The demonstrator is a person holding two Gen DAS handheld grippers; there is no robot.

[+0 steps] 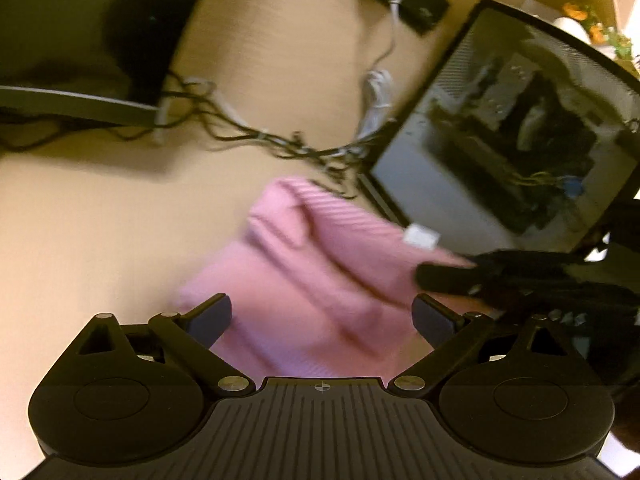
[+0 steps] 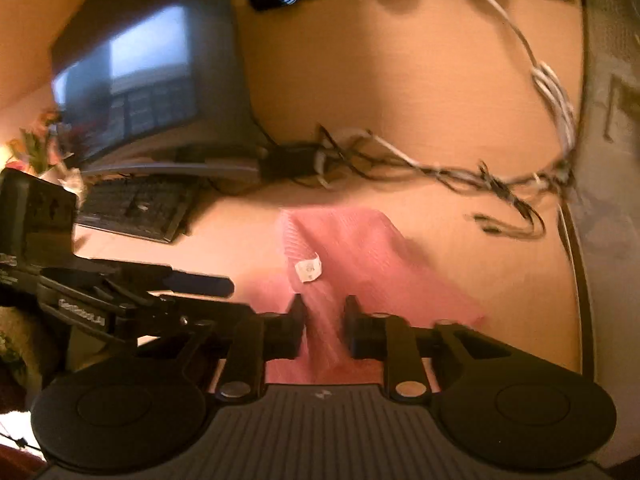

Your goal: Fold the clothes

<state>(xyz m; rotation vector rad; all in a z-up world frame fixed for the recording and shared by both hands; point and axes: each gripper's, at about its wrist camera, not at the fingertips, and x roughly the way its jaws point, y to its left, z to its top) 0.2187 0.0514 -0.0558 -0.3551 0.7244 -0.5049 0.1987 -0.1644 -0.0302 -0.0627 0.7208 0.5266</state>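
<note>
right gripper point(image 2: 323, 322) – jaws pinched on a ridge of the pink garment point(image 2: 360, 256) at 6 o'clock | left gripper point(image 1: 322, 312) – jaws wide, empty, over cloth | garment rumpled on desk point(image 1: 100, 220), label point(image 2: 308, 271) showing | folding barely begun, all folds left

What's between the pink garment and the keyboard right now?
Bare desk lies between the pink garment and the keyboard; nothing sits on that stretch. The right wrist view shows it.
</note>
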